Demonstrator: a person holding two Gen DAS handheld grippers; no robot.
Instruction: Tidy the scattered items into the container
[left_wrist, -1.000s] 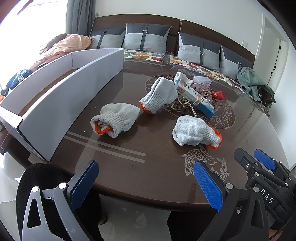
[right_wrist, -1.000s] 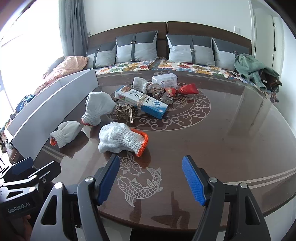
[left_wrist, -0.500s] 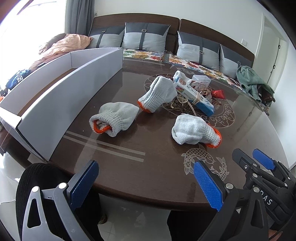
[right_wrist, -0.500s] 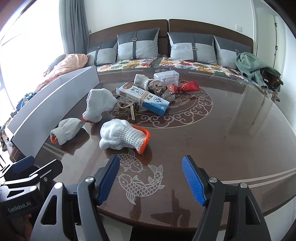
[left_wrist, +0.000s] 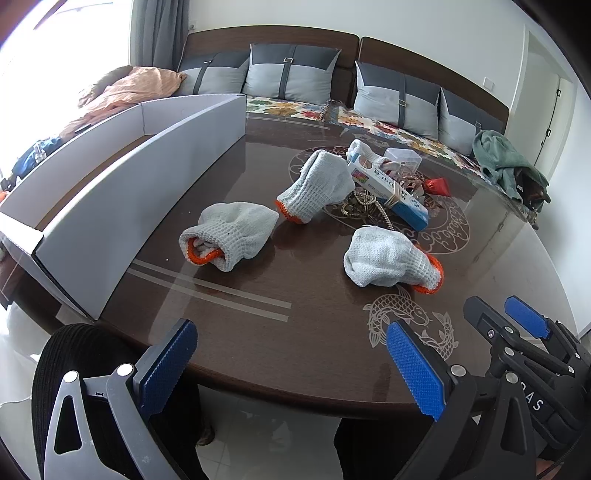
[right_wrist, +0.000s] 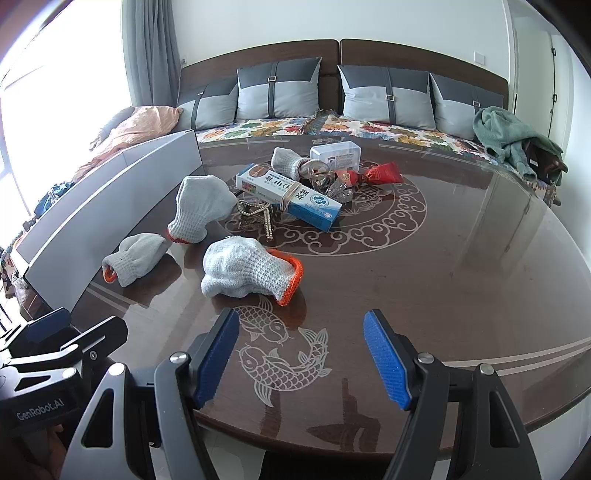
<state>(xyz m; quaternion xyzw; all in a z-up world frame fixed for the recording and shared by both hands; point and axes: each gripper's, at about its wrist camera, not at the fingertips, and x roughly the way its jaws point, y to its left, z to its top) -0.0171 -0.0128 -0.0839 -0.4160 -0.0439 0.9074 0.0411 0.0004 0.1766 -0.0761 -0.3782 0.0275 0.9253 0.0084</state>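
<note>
Three white knit gloves with orange cuffs lie on the dark round table (left_wrist: 258, 332): one on the left (left_wrist: 231, 236), one in the middle (left_wrist: 317, 186), one on the right (left_wrist: 388, 256); the right wrist view shows them too (right_wrist: 135, 258) (right_wrist: 201, 208) (right_wrist: 251, 271). Behind them lies a pile with a long blue-white box (right_wrist: 288, 195), a bead chain (right_wrist: 258, 216), a clear plastic box (right_wrist: 336, 155) and a red wrapped item (right_wrist: 380, 173). The long white container (left_wrist: 122, 177) stands at the table's left. My left gripper (left_wrist: 291, 363) and right gripper (right_wrist: 301, 356) are open and empty at the near edge.
A sofa with grey cushions (right_wrist: 280, 92) runs behind the table. A green cloth (right_wrist: 517, 136) lies on it at the right, an orange blanket (right_wrist: 140, 125) at the left. The right gripper shows in the left wrist view (left_wrist: 517, 332).
Both grippers have moved a little forward toward the table; the gloves look slightly nearer. Nothing on the table has moved.
</note>
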